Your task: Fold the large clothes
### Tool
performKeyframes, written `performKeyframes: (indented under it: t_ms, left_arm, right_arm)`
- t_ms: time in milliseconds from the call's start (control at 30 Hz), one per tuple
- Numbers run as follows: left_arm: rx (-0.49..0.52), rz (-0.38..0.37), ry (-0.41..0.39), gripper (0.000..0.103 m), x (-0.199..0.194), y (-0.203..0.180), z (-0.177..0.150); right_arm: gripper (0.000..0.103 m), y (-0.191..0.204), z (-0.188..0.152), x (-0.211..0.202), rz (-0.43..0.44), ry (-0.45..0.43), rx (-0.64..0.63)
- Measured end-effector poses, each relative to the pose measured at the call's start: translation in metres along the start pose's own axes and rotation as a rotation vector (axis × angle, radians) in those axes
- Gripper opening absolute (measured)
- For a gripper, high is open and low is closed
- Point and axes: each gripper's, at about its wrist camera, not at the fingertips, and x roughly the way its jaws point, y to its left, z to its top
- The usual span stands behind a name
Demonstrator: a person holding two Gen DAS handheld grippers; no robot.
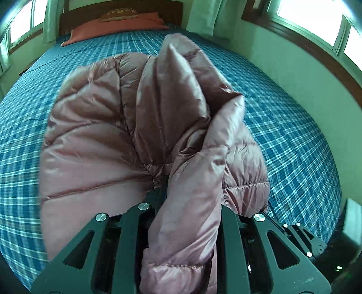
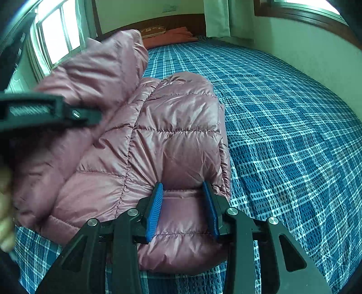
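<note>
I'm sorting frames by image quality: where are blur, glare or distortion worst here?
Left wrist view: the pink puffer jacket smears along its left edge, the windows are blown out, and fisheye bends the plaid bed. Right wrist view: the left gripper and raised jacket fold blur; near the right gripper it is sharp.

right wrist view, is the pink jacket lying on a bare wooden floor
No, the pink jacket lies on a bed covered with a blue plaid sheet, with an orange pillow at the headboard end.

Left tongs' (image 1: 187, 203) tips buried under pink puffer jacket (image 1: 126, 140); blurred hand (image 2: 5, 203) at frame edge.
</note>
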Motion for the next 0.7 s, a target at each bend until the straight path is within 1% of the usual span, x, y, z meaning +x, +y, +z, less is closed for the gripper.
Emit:
performKeyframes:
  t_ms: [100,300,400,533,567,600,700]
  left_arm:
    - [0.011,-0.005,0.004,0.018,0.014,-0.005,-0.004]
    - [0.012,-0.014,0.001,0.018,0.025,-0.003,-0.008]
    - [0.011,-0.018,-0.001,0.018,0.024,-0.004,-0.007]
    - [0.022,-0.031,-0.018,0.019,0.012,-0.005,-0.007]
    - [0.021,-0.029,-0.025,0.021,0.008,-0.006,-0.008]
    - [0.017,-0.032,-0.029,0.026,0.005,-0.007,-0.008]
    - [-0.014,-0.054,-0.047,0.037,-0.009,-0.007,-0.008]
  right_arm:
    - [0.037,-0.003,0.000,0.001,0.005,0.000,0.006]
    - [0.037,-0.005,-0.001,0.002,0.006,0.001,0.008]
    - [0.037,-0.003,0.000,0.002,0.002,0.002,0.005]
    - [0.037,-0.003,0.000,0.002,-0.003,0.003,0.000]
    - [0.037,-0.003,0.000,0.002,-0.005,0.003,-0.001]
    - [0.037,-0.003,0.000,0.002,-0.007,0.003,-0.002]
    - [0.037,-0.001,0.000,0.002,-0.019,0.002,-0.009]
